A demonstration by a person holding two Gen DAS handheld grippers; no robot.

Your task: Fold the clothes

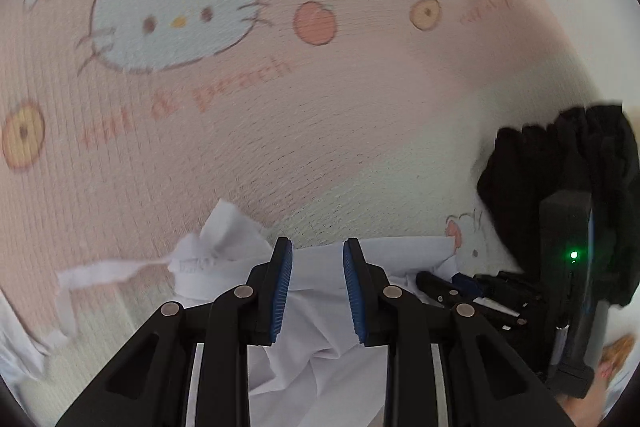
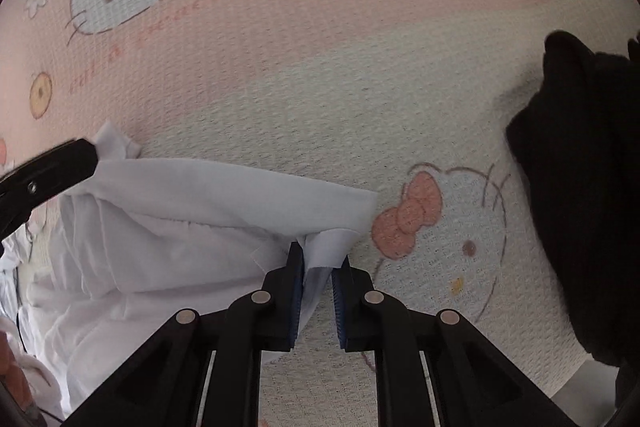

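White garment [image 2: 192, 219], "peach" lettering [image 1: 240, 83] beyond

Soft daylight, motion blur, fisheye vignette

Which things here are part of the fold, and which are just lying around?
In the job:
- white garment
- right gripper, pinching its corner
- left gripper, over its edge

Lying about:
- black clothing
- printed cat-pattern blanket underneath
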